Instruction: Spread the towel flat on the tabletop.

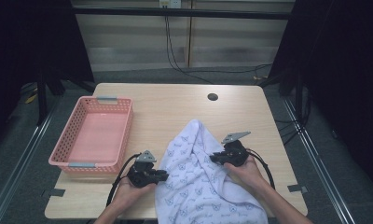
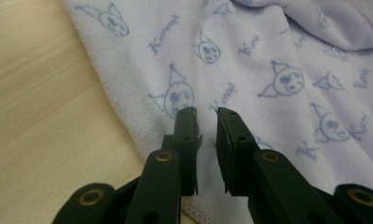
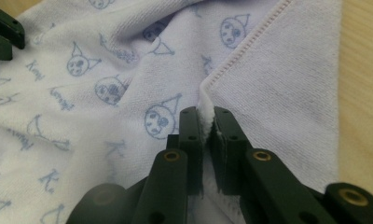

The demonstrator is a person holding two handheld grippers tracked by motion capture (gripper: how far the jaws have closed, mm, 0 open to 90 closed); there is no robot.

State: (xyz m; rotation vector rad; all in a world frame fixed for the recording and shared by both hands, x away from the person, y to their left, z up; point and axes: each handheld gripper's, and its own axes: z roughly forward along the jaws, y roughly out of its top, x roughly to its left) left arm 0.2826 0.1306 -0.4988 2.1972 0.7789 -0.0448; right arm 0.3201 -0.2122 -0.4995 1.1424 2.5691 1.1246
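Towel (image 1: 198, 177) edge pinched in right hand-held gripper (image 3: 208, 122); left hand-held gripper (image 2: 206, 116) hovers slightly open, empty.

Towel (image 1: 198, 182): soft looped terry cloth, matt. Table (image 1: 170, 105): smooth pale wood. Basket (image 1: 68, 135): perforated plastic.

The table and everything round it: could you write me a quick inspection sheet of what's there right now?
Surface: pale wooden table with a round hole.
Job's things: white towel with blue cartoon print, crumpled, hanging over the near edge.
Clutter: empty pink basket at the left.
Grippers: left gripper open over the towel; right gripper shut on a towel fold.
Cables: black cable trails from each gripper.
Surroundings: dark curtains, grey floor, wall cables.
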